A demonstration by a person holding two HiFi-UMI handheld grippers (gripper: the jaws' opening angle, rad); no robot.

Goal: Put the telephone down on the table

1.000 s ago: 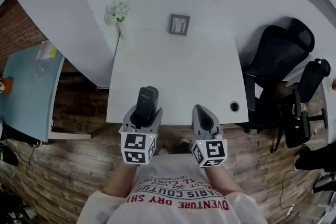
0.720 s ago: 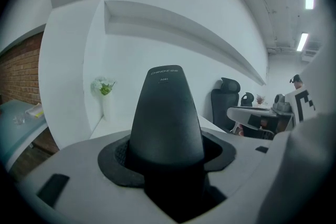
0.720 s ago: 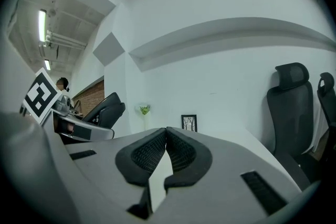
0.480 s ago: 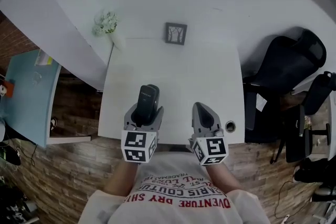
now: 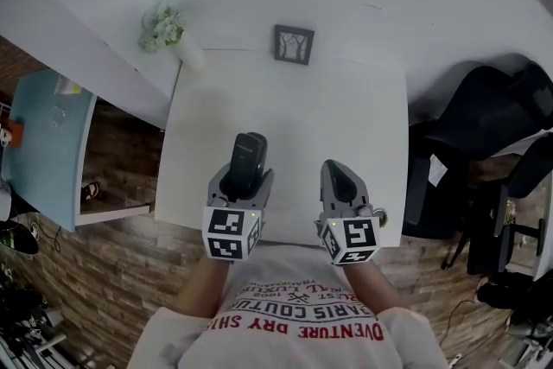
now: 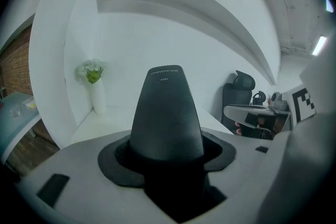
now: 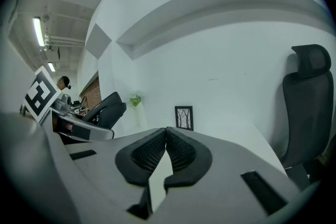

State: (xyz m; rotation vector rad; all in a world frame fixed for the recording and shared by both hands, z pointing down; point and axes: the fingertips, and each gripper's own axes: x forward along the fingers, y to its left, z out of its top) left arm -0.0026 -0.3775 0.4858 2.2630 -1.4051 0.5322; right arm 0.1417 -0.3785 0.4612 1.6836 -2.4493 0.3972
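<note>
Progress stands at the carrying stage, as I judge it: the telephone (image 5: 248,158) is not yet on the table (image 5: 346,108) but clamped in the left gripper (image 5: 243,182), which hangs over the near edge of the white top. Nothing of the putting-down itself looks done. What is left is to lower the handset until it rests on the table, spread the jaws, and draw the gripper clear. Whether any part of the handset already brushes the surface cannot be told from the head view. The left gripper view does show the table top lying beyond and below the handset, which speaks for a gap.

The telephone, a dark tapering handset, sits between the left jaws with their dark pads pressed against its two sides. Its lower part is buried in the throat of the jaws. Its narrower end juts well forward past the jaw tips, pointing toward the far side of the table. It lies roughly centred between the two jaws, along their line.

The right gripper (image 5: 339,186) is beside the left one, apart from the telephone, also over the near edge. Its jaws are closed, ribbed pads meeting at the tips, with nothing between them, so it takes no part in the grip.
</note>
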